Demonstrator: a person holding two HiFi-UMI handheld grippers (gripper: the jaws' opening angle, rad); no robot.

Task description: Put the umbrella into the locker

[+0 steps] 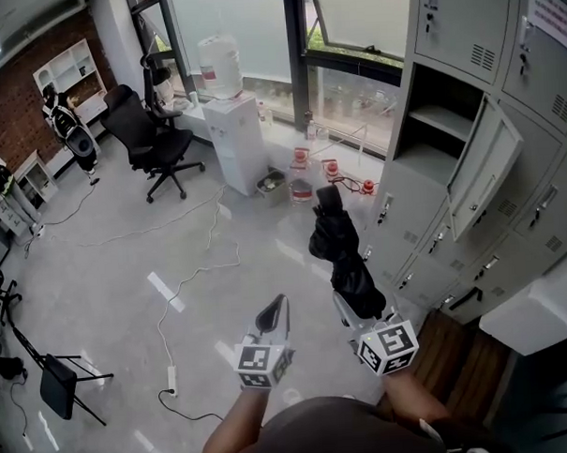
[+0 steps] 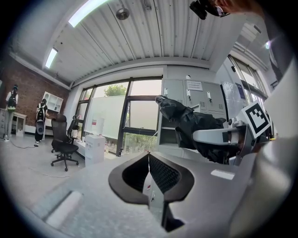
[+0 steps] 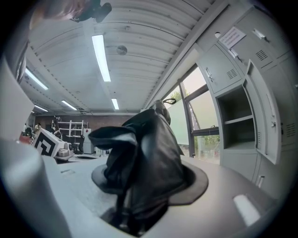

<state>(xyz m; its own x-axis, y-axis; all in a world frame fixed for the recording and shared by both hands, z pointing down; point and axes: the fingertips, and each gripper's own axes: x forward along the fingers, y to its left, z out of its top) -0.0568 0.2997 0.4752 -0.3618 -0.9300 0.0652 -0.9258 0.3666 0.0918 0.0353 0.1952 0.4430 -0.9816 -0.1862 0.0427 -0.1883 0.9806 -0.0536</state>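
Note:
A folded black umbrella [image 1: 341, 251] sticks out level from my right gripper [image 1: 355, 312], whose jaws are shut on its lower part; in the right gripper view the umbrella [image 3: 144, 162] fills the space between the pads. The grey locker bank [image 1: 506, 164] stands to the right, with one door swung open on an empty compartment with a shelf [image 1: 443, 120], seen also in the right gripper view as the open locker [image 3: 237, 125]. My left gripper [image 1: 271, 317] hangs beside the right one, jaws shut on nothing [image 2: 149, 158]. In the left gripper view, the umbrella [image 2: 191, 123] shows at right.
A white water dispenser [image 1: 230, 129] and a black office chair [image 1: 148, 138] stand by the window. Red-and-white items [image 1: 324, 177] sit on the floor near the locker foot. Cables [image 1: 187, 272] and a power strip [image 1: 172, 378] cross the floor at left. A folding stand [image 1: 56, 376] stands at bottom left.

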